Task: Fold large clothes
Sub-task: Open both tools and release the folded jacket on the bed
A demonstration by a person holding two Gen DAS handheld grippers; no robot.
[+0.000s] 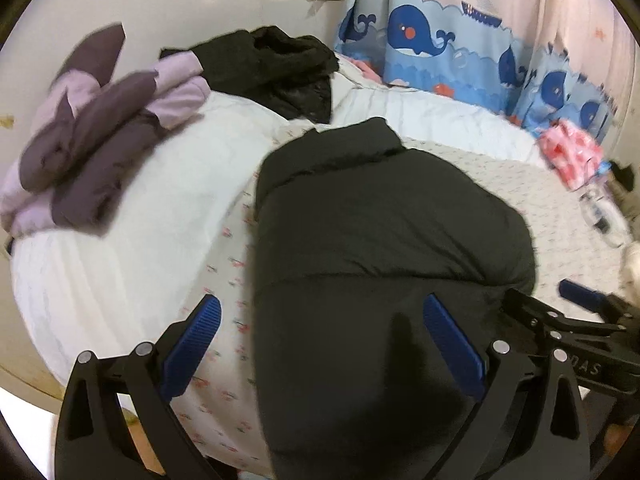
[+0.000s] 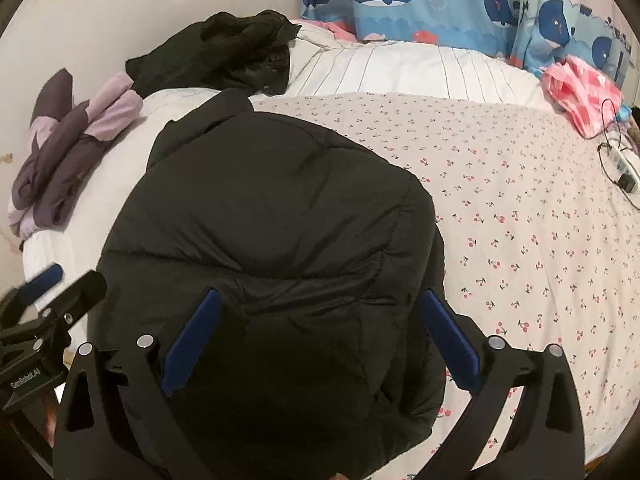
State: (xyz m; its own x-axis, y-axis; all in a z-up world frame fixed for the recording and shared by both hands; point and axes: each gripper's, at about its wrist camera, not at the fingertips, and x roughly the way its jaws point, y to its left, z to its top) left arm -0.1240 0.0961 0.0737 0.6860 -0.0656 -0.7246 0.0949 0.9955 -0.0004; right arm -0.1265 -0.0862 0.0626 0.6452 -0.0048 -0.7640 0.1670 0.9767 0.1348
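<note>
A black puffer jacket (image 1: 380, 232) (image 2: 272, 220) lies folded into a thick block on the bed, collar toward the far side. In the left wrist view my left gripper (image 1: 320, 316) hovers open over the jacket's near left edge. One blue pad stands over the sheet, the other over the jacket. The right wrist view shows my right gripper (image 2: 320, 300) open above the jacket's near part, both pads over black fabric. Neither holds anything. Each gripper shows in the other's view: the right gripper (image 1: 538, 290) at the right, the left gripper (image 2: 72, 276) at the left.
A purple and lilac jacket (image 1: 80, 140) (image 2: 68, 148) lies on the white quilt (image 1: 120, 248) at the left. Another black garment (image 1: 272, 68) (image 2: 224, 56) is heaped at the back. At the right, on the cherry-print sheet (image 2: 520, 220), are pink cloth (image 2: 580, 88) and a power strip (image 2: 620, 164).
</note>
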